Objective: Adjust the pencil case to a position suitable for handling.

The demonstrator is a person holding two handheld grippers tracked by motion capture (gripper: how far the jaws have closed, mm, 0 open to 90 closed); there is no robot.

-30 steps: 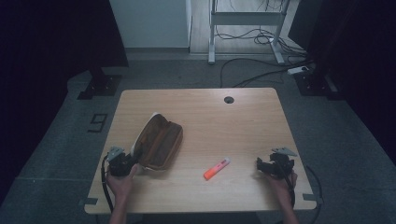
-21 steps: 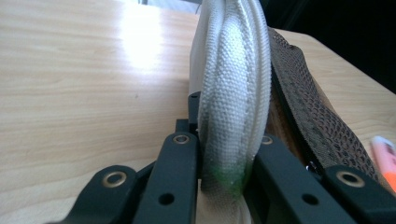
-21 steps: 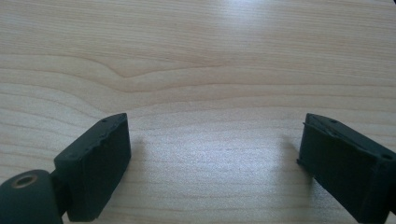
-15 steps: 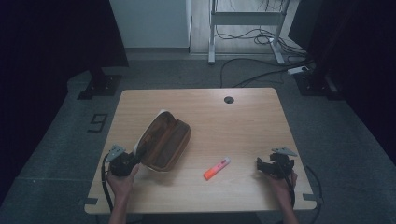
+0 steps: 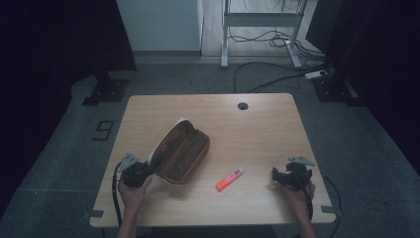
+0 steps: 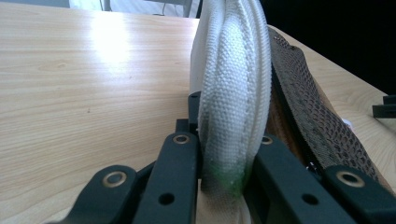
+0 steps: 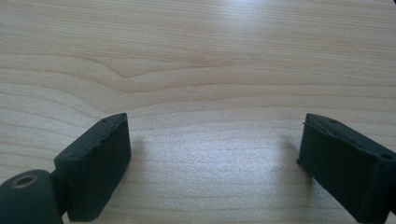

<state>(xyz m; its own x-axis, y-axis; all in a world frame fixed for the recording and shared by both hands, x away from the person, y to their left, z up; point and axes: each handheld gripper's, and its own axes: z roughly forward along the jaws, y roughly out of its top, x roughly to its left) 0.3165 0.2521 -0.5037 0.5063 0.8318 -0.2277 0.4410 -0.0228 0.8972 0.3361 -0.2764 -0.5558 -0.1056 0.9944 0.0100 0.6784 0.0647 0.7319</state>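
Two grippers: the left gripper (image 6: 224, 172) pinches the pouch's (image 5: 181, 151) white edge, while the right gripper (image 7: 212, 163) rests spread on the counter (image 5: 257, 124).

The high view is dim, with a bluish cast; the room around the table (image 5: 257, 124) falls off to near black at both sides, and only the pale wall at the top catches light. Detail there is soft and grainy. The left gripper view is much brighter: a white glare patch lies on the wood at the top, and the pouch (image 6: 233, 93) is sharp enough to show its weave, while the nearest black metal at the bottom is blurred. In the right gripper view, light comes from above and ahead, leaving a pale sheen across the wood grain and soft shadows beside each jaw.
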